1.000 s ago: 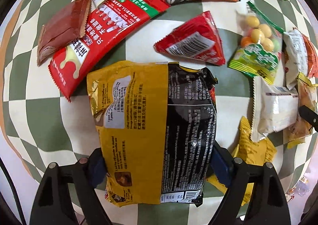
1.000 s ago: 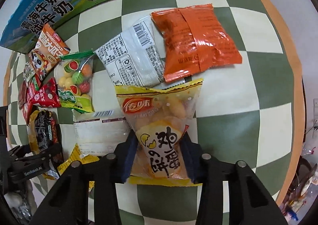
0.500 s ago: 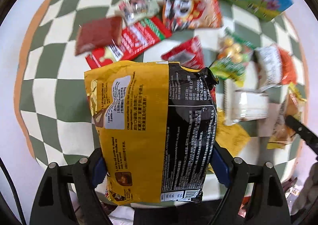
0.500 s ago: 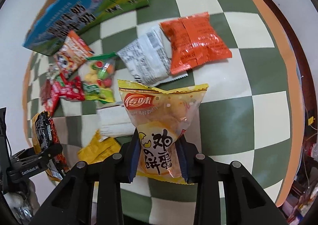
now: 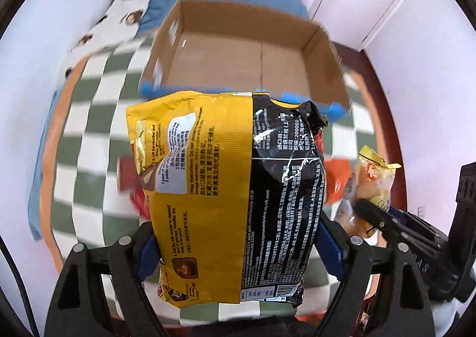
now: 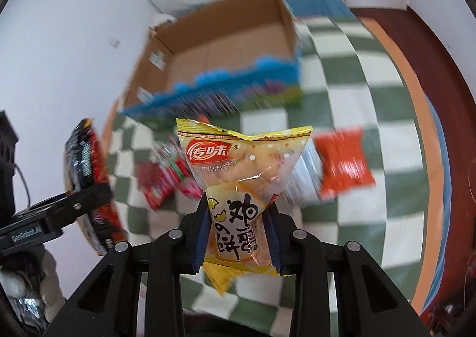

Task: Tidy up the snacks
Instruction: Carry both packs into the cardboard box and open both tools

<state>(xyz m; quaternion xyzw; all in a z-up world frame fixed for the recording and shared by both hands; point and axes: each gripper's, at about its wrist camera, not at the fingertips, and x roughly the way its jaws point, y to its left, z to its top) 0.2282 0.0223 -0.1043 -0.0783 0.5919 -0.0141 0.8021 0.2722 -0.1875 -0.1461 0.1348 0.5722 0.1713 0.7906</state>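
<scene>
My left gripper is shut on a large yellow and black noodle packet and holds it in the air in front of the open cardboard box. My right gripper is shut on a clear yellow egg-biscuit bag, also held in the air. The box also shows in the right wrist view, empty inside, with a blue printed front wall. The noodle packet shows at the left of the right wrist view. The biscuit bag shows at the right of the left wrist view.
Several snack packets lie blurred on the green and white checked cloth: an orange bag, red packets. The round table's orange rim runs on the right. A white wall and a blue cloth lie behind the box.
Both grippers have lifted their packets off the table and tilted up toward the open box, which has come into view. The packets on the cloth dropped lower in the views.
</scene>
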